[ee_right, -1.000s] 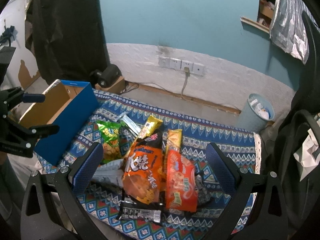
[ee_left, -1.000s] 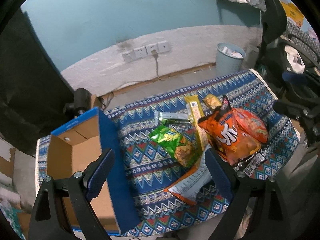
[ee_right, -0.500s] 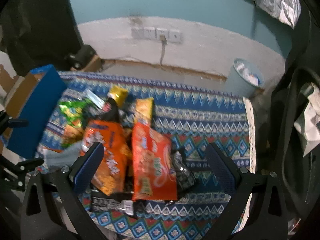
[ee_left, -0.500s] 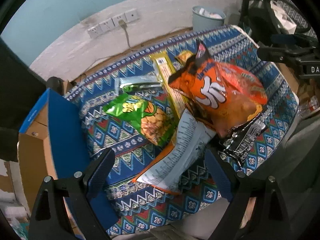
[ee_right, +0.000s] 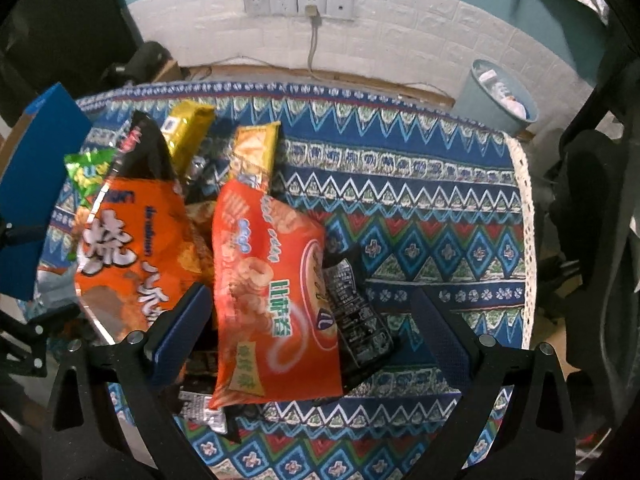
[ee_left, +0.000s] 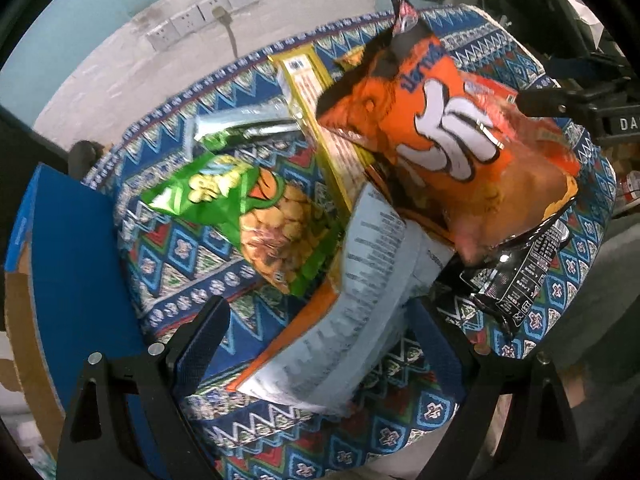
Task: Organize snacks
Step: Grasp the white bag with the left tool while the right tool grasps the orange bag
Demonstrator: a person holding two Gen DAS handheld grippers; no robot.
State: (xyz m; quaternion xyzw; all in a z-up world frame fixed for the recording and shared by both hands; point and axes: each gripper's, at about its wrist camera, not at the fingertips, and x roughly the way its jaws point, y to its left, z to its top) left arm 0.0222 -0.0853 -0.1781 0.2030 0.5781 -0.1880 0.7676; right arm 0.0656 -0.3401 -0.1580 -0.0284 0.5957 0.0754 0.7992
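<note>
A heap of snack bags lies on a patterned cloth [ee_right: 420, 208]. My left gripper [ee_left: 320, 344] is open, low over a pale blue and orange bag [ee_left: 352, 312] that lies between its jaws. Beside it are a green nut bag [ee_left: 256, 216], a big orange bag [ee_left: 452, 148], a long yellow pack [ee_left: 320, 108] and a black bag [ee_left: 520, 272]. My right gripper [ee_right: 312, 328] is open over a red-orange ring-snack bag [ee_right: 272, 296]. The big orange bag [ee_right: 136, 248] lies to its left, a black pack [ee_right: 356, 312] to its right.
An open blue cardboard box [ee_left: 68, 264] stands at the left edge of the cloth; it also shows in the right wrist view [ee_right: 32, 176]. A grey bin [ee_right: 500, 96] stands on the floor behind, by a white wall with sockets [ee_right: 300, 4]. A black chair [ee_right: 592, 216] is at right.
Both grippers have dropped and moved in close over the heap. The left one has come over the pale blue bag, the right one over the red-orange bag. Both stay open.
</note>
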